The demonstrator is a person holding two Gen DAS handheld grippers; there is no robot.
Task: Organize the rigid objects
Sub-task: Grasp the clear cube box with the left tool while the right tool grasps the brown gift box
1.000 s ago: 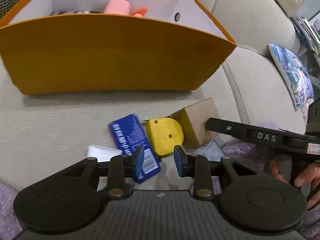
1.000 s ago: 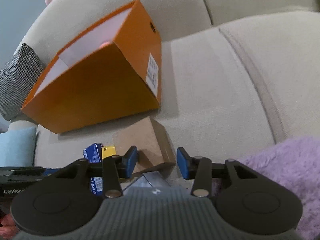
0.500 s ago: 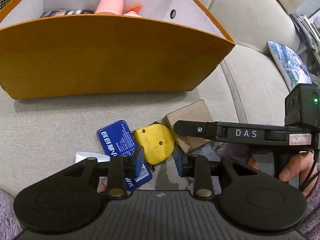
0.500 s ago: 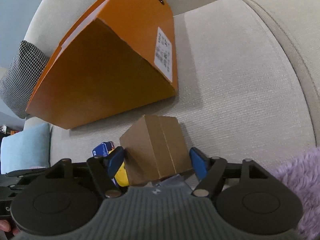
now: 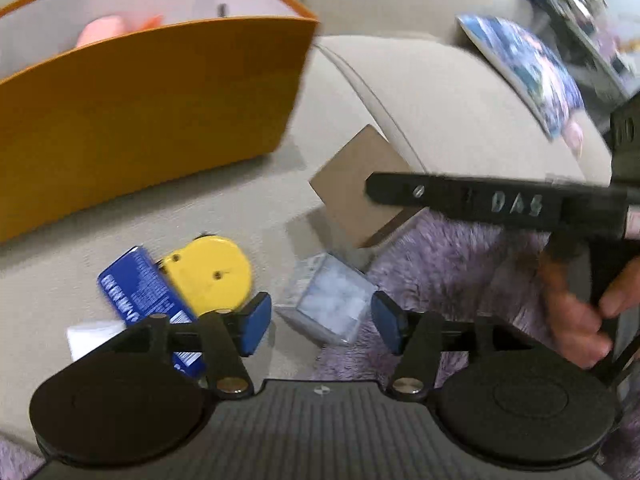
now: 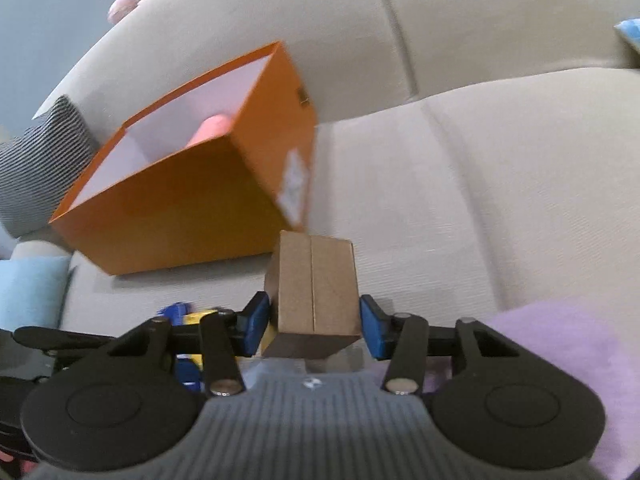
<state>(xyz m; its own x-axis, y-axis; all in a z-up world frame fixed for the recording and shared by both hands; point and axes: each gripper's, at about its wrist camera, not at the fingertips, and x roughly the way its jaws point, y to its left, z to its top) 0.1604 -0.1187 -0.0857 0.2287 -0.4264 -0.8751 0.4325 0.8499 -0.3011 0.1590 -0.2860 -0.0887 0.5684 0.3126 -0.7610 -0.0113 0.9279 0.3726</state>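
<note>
A small brown cardboard box (image 6: 316, 280) sits between the blue pads of my right gripper (image 6: 316, 326). The jaws are closing and press on both its sides. In the left wrist view this box (image 5: 348, 184) hangs tilted just above the sofa seat, with one right finger (image 5: 460, 200) across it. My left gripper (image 5: 322, 326) has its jaws opening. A clear plastic box (image 5: 332, 300) lies on the seat between its tips, untouched. To the left lie a yellow tape measure (image 5: 208, 272) and a blue tin (image 5: 140, 292).
An open orange box (image 5: 140, 120) with a pink object (image 5: 100, 30) inside stands at the back left of the beige sofa seat. A purple fluffy blanket (image 5: 460, 264) covers the near right. A patterned cushion (image 5: 528, 68) lies beyond. A person's hand (image 5: 576, 312) holds the right gripper.
My left gripper swung right, from over the blue tin and tape measure to the clear box, and its jaws widened. My right gripper spread around the cardboard box, closed on it and raised it.
</note>
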